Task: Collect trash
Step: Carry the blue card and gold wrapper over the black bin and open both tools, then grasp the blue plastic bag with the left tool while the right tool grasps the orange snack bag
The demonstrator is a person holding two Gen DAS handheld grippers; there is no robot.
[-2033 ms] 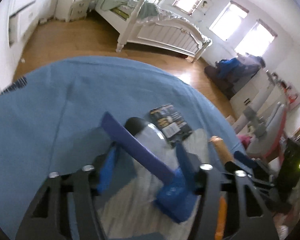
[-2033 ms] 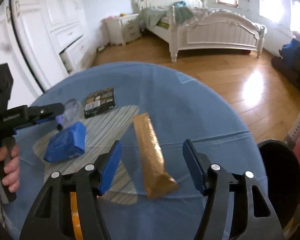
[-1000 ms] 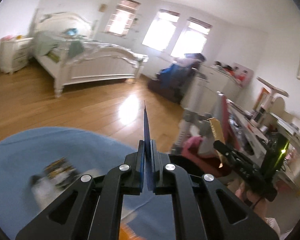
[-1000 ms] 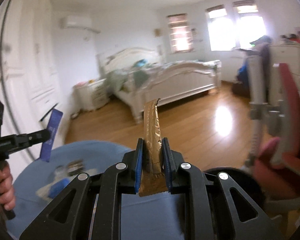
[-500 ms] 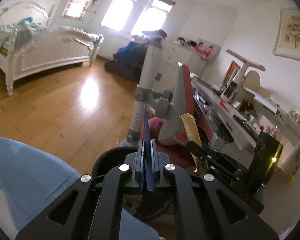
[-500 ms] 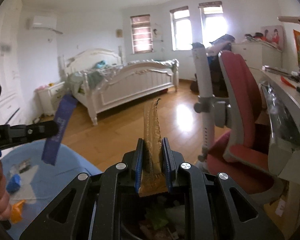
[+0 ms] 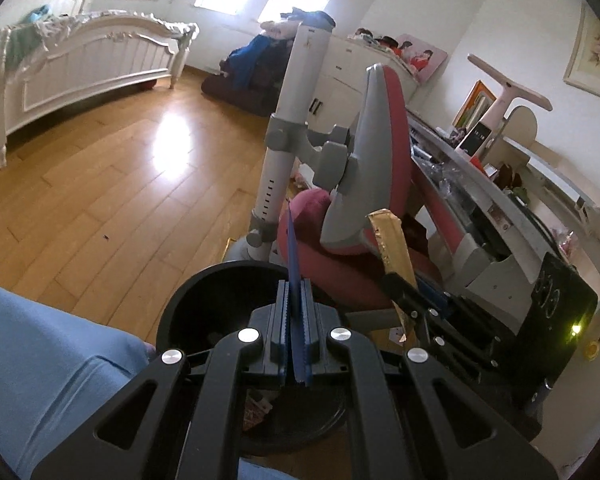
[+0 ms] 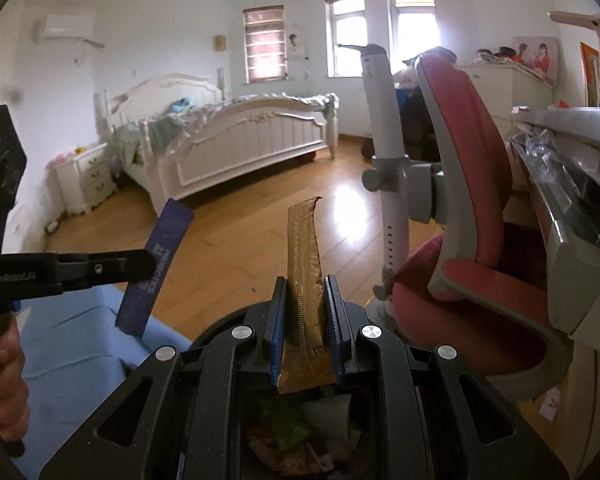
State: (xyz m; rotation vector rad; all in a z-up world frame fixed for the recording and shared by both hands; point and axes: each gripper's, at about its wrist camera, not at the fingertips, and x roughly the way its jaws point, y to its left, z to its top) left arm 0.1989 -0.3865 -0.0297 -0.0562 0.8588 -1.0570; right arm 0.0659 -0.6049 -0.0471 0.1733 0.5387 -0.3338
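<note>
The blue wrapper (image 7: 293, 256) is pinched by the left tool (image 7: 295, 312), the gold wrapper (image 8: 305, 280) by the right tool (image 8: 306, 320); released off-centre, either could be dropped beside the black bin (image 7: 204, 300).

Both handheld tools are showing black, angular frames with triangular cut-outs and round silver screw heads, the left gripper (image 7: 295, 320) and the right gripper (image 8: 306, 316) alike. Their fingers (image 8: 278, 334) are wearing blue ribbed pads. From the right wrist view, the other tool's side is showing small pale lettering, and a bare hand (image 8: 2, 384) is wrapping its black grip; no sleeve is showing.
</note>
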